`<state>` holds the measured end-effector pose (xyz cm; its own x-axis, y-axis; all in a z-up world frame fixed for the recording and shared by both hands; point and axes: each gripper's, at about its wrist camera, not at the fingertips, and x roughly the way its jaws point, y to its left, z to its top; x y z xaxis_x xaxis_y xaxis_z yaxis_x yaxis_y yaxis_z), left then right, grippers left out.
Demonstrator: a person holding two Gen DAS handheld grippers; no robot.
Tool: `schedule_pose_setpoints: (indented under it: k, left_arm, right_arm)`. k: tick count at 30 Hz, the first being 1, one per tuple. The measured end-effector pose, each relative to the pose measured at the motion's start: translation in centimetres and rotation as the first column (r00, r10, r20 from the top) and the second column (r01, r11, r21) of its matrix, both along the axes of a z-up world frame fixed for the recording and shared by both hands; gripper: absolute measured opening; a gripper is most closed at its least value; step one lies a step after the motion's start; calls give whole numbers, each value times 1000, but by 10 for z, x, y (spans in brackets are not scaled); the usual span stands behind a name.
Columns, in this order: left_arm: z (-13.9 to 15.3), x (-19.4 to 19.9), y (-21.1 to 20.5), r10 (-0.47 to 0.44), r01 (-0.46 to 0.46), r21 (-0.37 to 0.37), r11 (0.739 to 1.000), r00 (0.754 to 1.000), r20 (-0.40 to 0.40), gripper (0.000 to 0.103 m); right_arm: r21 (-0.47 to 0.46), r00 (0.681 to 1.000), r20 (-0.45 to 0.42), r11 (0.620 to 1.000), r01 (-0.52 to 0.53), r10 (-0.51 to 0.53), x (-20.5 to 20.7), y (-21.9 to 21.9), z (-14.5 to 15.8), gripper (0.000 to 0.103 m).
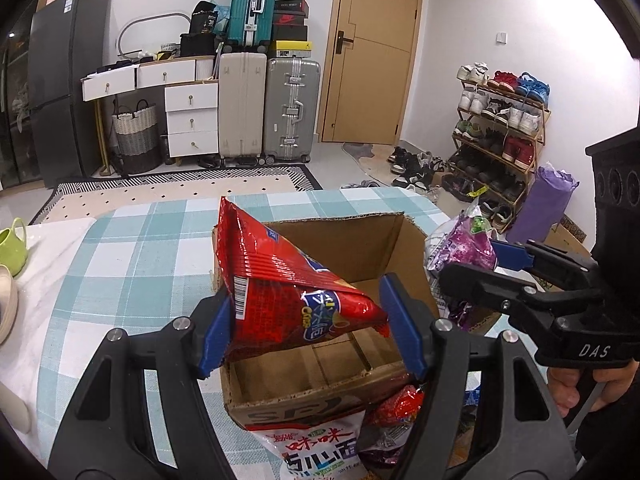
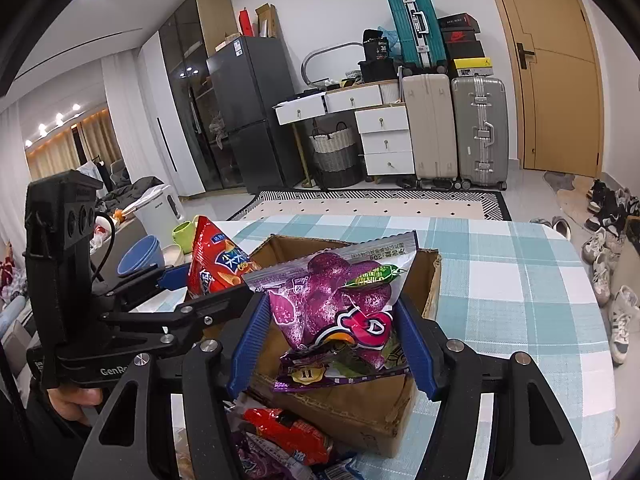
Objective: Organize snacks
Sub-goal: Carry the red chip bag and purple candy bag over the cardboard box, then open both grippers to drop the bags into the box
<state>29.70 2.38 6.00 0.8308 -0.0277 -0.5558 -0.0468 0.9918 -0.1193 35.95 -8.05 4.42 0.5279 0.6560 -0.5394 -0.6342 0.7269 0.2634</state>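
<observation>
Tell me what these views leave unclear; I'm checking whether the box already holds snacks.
- Brown cardboard box: its floor is partly hidden in the left wrist view by the red crinkly snack bag, and in the right wrist view by the purple foil snack bag.
- White noodle packet: cut off by the bottom edge.

each wrist view looks forward and slightly down, close over the cardboard box (image 1: 360,248) on the checked table (image 1: 132,256). both share the box (image 2: 360,408), table (image 2: 500,280), and suitcases (image 1: 292,108) at twelve o'clock.

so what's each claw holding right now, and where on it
The left claw pinches the red snack bag across its lower end. The right claw grips the purple snack bag across its lower half. Both hang over the cardboard box.
</observation>
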Motion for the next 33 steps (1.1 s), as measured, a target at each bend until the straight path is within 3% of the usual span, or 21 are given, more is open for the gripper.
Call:
schedule_pose_setpoints:
  k: [9, 16, 20, 24, 28, 30, 33]
  left_arm:
    - [-17, 29, -15, -5, 5, 64, 998, 1000, -12, 67]
    - [-24, 42, -19, -11, 12, 55, 998, 1000, -28, 67]
    - [-29, 43, -14, -6, 8, 47, 999, 999, -47, 69]
    - [-30, 46, -15, 22, -19, 50, 999, 997, -70, 77]
    - [-29, 39, -8, 47, -45, 25, 999, 996, -74, 89]
    - [-27, 33, -3, 59, -59, 9, 998, 995, -74, 102]
    - [-22, 24, -1, 89, -89, 1, 996, 994, -66, 102]
  right_arm:
    - [-3, 1000, 3, 1000, -10, 10, 8, 6, -6, 64]
    - [2, 1000, 0, 1000, -13, 13, 13, 9, -8, 66]
    - [15, 1000, 11, 1000, 15, -15, 10, 1, -6, 83]
    - [22, 999, 28, 999, 41, -41, 5, -8, 2, 101]
    - [9, 997, 44, 998, 59, -60, -2, -18, 7, 102]
    - [3, 997, 46, 998, 69, -69, -6, -21, 8, 102]
    - [-3, 996, 45, 997, 77, -77, -15, -28, 7, 102]
